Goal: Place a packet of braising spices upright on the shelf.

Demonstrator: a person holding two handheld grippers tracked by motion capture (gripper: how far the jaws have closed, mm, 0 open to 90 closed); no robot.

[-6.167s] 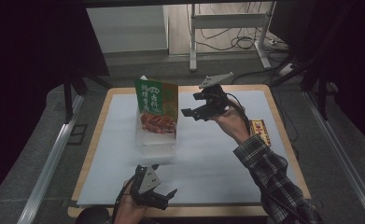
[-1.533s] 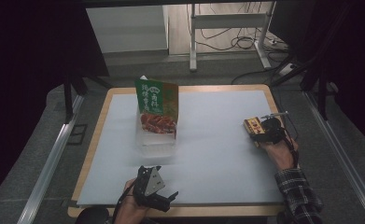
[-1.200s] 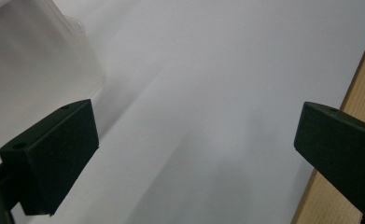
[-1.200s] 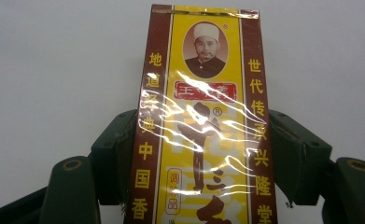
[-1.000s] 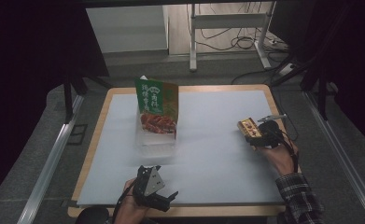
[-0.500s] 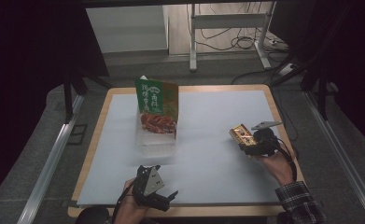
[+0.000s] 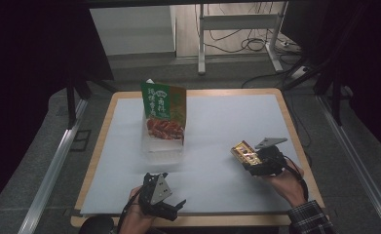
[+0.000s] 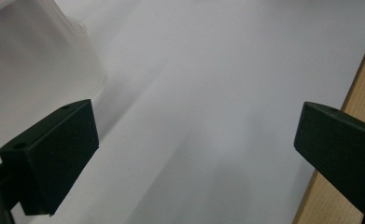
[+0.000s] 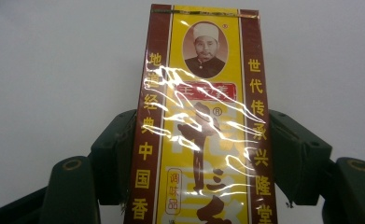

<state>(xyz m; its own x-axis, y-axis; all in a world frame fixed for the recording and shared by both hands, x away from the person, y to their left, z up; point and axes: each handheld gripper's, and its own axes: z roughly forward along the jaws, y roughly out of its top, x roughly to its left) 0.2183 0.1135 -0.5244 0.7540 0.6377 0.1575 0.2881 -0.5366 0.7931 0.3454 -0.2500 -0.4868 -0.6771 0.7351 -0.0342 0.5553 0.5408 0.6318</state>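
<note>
My right gripper (image 7: 254,161) is shut on a small yellow and dark red box (image 7: 245,153) wrapped in shiny film, held over the right part of the white mat. In the right gripper view the box (image 9: 203,126) stands lengthwise between the two black jaws, printed with Chinese characters. My left gripper (image 7: 171,207) rests open near the mat's front edge, nothing between its jaws. A clear plastic tub (image 7: 162,143) sits at the mat's middle with a green and red snack bag (image 7: 162,108) standing upright in it. A corner of the tub (image 8: 35,60) appears in the left gripper view.
A white mat (image 7: 217,122) covers a wooden table (image 7: 295,129). The table's wooden edge (image 8: 343,200) lies just right of the left gripper. A metal desk frame and cables (image 7: 237,29) stand on the floor beyond the table.
My right gripper has carried the box from the table's right edge leftward and toward the front. The left gripper has stayed near the front edge.
</note>
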